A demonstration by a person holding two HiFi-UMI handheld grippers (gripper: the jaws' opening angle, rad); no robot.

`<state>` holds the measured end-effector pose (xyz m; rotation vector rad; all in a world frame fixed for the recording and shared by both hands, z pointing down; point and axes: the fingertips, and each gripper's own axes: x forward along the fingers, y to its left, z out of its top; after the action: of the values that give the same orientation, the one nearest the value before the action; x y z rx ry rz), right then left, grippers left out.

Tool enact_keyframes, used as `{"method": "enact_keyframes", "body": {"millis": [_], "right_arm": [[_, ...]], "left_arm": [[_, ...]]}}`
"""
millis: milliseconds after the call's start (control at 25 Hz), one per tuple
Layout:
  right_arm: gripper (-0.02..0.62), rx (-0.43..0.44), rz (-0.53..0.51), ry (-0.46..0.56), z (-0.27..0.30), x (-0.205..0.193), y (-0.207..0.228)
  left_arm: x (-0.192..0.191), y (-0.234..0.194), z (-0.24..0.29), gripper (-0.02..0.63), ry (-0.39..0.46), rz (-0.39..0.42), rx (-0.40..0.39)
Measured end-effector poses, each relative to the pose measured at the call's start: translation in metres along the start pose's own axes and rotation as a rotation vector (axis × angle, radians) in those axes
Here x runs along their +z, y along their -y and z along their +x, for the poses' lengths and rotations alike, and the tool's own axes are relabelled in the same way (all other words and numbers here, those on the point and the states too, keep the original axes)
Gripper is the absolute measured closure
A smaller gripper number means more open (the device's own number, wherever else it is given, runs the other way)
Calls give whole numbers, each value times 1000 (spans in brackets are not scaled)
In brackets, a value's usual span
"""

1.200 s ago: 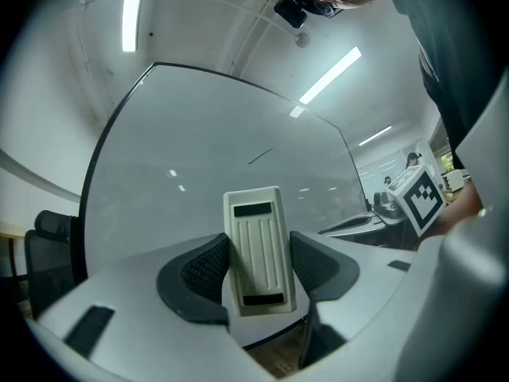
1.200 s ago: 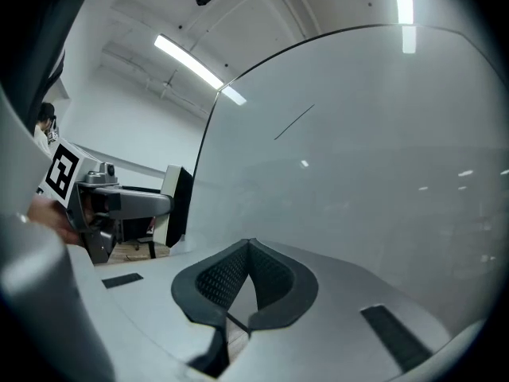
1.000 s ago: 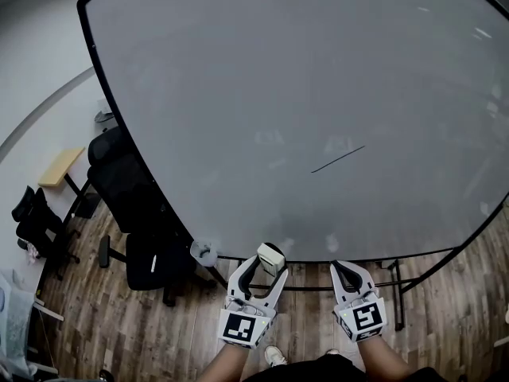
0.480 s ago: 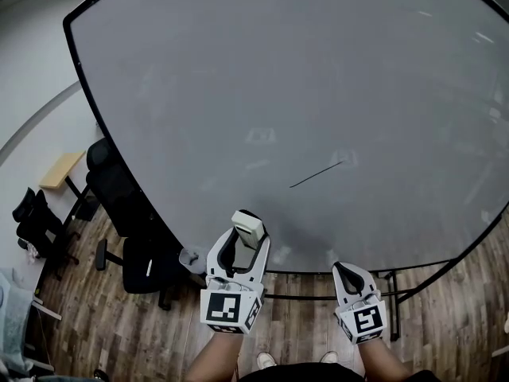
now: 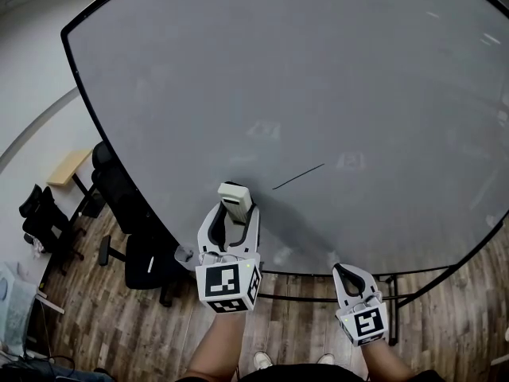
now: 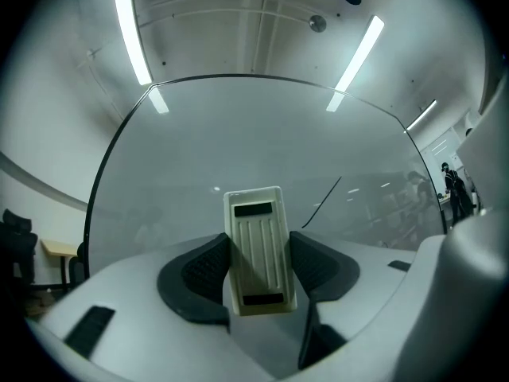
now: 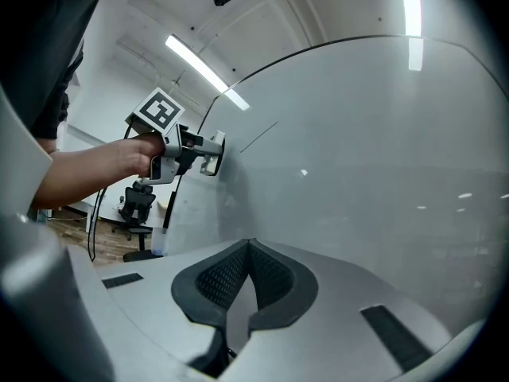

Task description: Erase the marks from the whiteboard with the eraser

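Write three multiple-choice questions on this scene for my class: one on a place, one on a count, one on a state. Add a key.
1. In the head view, where is the mark from the eraser?
A. To its right
B. To its left
C. Under it

2. How many dark lines are on the whiteboard?
A. One
B. Three
C. Five

3. How is the right gripper?
A. Wide open
B. Shut, empty
C. Shut on the eraser

Key:
1 A: the line runs up and to the right of the eraser.
2 A: only one thin stroke shows.
3 B: the right gripper view shows the jaws together with nothing between them, and the left gripper holds the eraser.
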<state>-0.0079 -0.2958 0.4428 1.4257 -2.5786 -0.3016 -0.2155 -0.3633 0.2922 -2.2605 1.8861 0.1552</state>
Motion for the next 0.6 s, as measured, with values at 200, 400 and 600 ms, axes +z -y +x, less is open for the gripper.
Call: {"method": "enact_keyframes", "body": {"millis": [200,400,600], "right_arm": [[576,-2,-14,16,-13,0,7],[575,-20,-43,23,-37,3,29],[576,-47,3,26,-48,-4,40]], "left_arm": [[8,11,7,348,10,15,15],[13,29,17,348,7,15,46],[15,35,24,350,-5,34,75]]}}
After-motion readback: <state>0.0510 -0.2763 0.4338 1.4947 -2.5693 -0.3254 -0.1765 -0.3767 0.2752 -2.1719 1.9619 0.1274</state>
